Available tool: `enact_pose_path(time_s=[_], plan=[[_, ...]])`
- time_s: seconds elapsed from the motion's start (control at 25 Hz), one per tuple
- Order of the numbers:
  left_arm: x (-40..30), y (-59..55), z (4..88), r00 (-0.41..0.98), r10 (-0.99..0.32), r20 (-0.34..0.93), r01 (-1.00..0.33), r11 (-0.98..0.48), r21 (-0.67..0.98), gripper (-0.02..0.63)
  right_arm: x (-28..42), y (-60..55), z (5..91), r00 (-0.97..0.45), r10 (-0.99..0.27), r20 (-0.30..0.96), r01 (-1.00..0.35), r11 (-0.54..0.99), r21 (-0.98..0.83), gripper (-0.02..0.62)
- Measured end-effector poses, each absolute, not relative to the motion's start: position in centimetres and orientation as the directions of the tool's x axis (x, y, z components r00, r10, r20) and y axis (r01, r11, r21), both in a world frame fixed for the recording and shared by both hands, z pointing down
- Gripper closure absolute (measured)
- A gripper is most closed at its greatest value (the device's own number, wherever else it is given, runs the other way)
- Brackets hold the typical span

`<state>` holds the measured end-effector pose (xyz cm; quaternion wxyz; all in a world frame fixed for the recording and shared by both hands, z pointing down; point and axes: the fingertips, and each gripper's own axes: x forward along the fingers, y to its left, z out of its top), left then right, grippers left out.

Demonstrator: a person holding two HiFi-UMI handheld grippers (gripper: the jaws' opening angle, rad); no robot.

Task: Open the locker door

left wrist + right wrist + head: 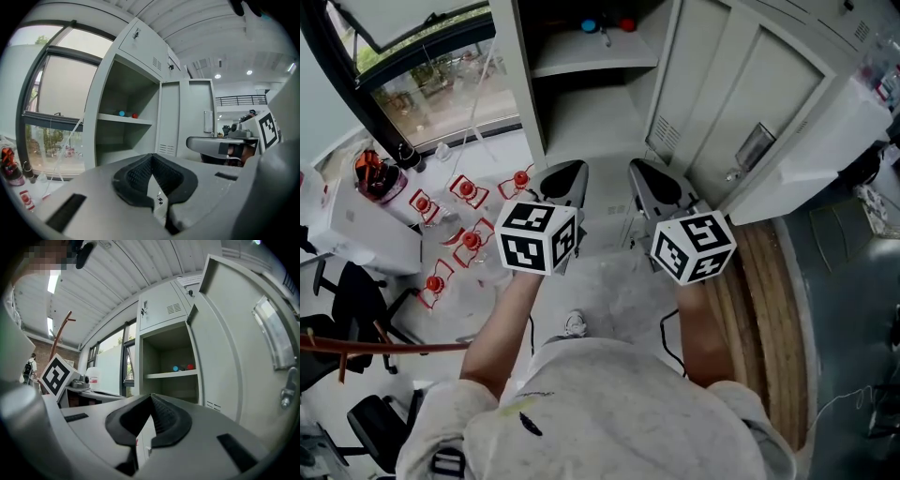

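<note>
To your right, the open locker door (741, 103) looked stiff and light; its handle (757, 145) offered the hold. Your left gripper (151, 157) and right gripper (151, 397) were closed, empty.

**Fig. 1. Materials and surface finishes at the locker.**

The locker (525, 84) and its door (741, 84) are smooth painted sheet metal, matt pale grey. The left gripper (567, 178) and right gripper (649, 178) have matt grey plastic shells with black ribbed pads (140, 176); their cubes (536, 236) are matt black and white. The floor (609, 281) looks pale, speckled and faintly glossy, the planks (759, 281) bare wood, the sweatshirt (609, 412) soft cloth.
</note>
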<state>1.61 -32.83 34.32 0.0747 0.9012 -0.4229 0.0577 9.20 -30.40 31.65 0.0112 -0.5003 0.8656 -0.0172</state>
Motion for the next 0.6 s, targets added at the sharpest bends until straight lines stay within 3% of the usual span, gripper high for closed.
enact_pose_path(time_s=[0.6], plan=[[1.09, -33.5, 34.34, 0.65, -0.741, 0.168, -0.759, -0.644, 0.093, 0.6, 8.71, -30.94, 31.88, -0.486, -0.874, 0.011, -0.873, 0.485, -0.049, 0.592]])
